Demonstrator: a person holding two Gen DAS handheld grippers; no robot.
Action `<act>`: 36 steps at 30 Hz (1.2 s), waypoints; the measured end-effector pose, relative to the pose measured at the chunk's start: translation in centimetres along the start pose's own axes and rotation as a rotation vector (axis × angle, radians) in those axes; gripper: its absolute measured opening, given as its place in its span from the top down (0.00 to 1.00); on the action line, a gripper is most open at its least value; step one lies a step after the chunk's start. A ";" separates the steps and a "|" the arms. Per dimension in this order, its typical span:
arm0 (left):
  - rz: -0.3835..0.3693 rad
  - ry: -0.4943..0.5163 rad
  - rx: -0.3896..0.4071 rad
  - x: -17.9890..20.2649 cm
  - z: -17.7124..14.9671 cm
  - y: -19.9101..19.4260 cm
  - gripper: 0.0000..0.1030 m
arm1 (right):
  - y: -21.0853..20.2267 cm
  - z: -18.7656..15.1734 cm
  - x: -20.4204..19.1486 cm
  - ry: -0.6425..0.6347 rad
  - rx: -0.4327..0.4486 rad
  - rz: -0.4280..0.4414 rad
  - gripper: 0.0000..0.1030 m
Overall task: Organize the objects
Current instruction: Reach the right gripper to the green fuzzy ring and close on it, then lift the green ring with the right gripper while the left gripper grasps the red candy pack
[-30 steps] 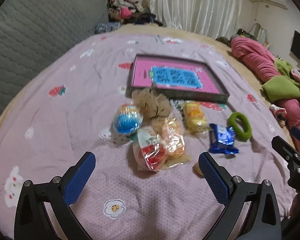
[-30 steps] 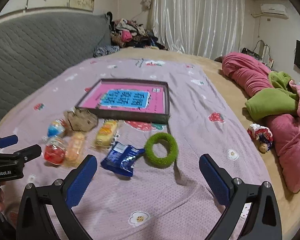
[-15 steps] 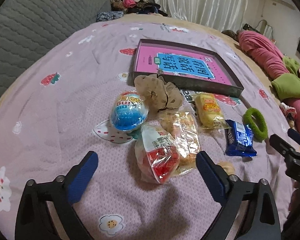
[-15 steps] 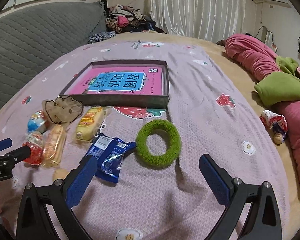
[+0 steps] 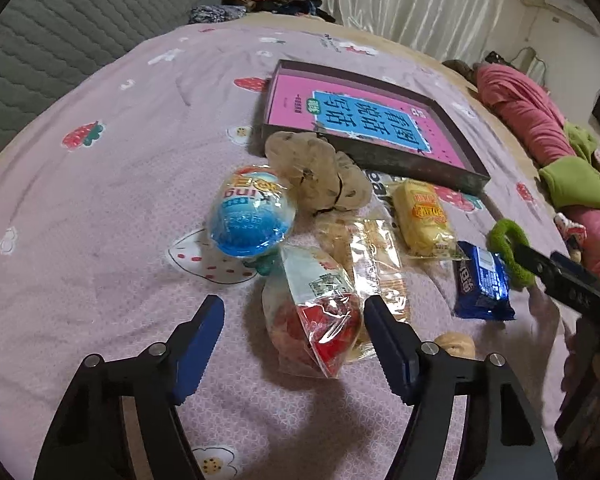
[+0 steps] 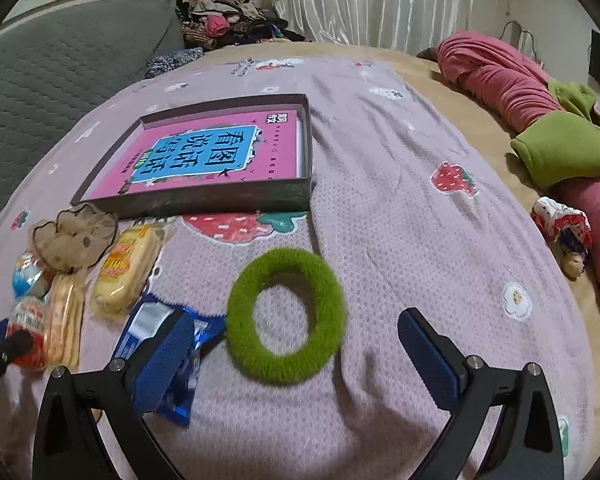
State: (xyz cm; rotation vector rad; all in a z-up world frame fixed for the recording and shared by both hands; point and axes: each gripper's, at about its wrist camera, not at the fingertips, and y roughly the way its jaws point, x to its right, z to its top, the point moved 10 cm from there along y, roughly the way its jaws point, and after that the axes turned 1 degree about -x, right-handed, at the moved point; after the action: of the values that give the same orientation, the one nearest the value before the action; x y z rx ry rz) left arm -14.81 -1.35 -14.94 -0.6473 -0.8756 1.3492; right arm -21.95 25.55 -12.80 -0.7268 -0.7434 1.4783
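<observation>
We are in a bedroom at home. We work over a bed (image 6: 400, 208) spread with a lilac sheet printed with strawberries and flowers, a grey quilted headboard (image 6: 60, 72) behind it. We see a heap of clothes (image 6: 228, 24) by white curtains (image 6: 360, 0), rumpled pink and green blankets (image 6: 540, 120) along the edge, and an air conditioner (image 5: 568, 12) high on the wall.

Both the left gripper (image 5: 292, 338) and the right gripper (image 6: 296, 354) have black angular arms with silver round screws, ending in ridged, bright blue, flat finger pads (image 5: 198, 344)
</observation>
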 end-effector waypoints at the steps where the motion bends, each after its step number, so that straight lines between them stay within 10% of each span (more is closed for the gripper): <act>1: 0.001 0.002 -0.001 0.0 0.0 0.0 0.28 | 0.3 0.2 0.0 -0.002 -0.007 -0.009 0.01; 9: -0.047 0.001 -0.030 0.9 -0.7 0.4 0.47 | 4.0 -0.3 -0.1 -0.065 -0.131 -0.108 0.20; 25: -0.078 -0.057 -0.058 0.5 -0.6 0.5 0.50 | 2.5 -0.7 0.8 0.013 -0.059 0.059 0.71; 36: -0.089 -0.060 -0.032 -0.1 -0.1 -0.3 0.50 | 0.1 -0.8 -0.1 0.011 0.003 0.137 0.73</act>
State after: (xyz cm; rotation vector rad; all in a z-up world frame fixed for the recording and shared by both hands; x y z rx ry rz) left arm -14.57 -1.47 -14.81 -0.5877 -0.9650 1.2822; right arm -21.37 25.46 -13.39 -0.7959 -0.6941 1.5969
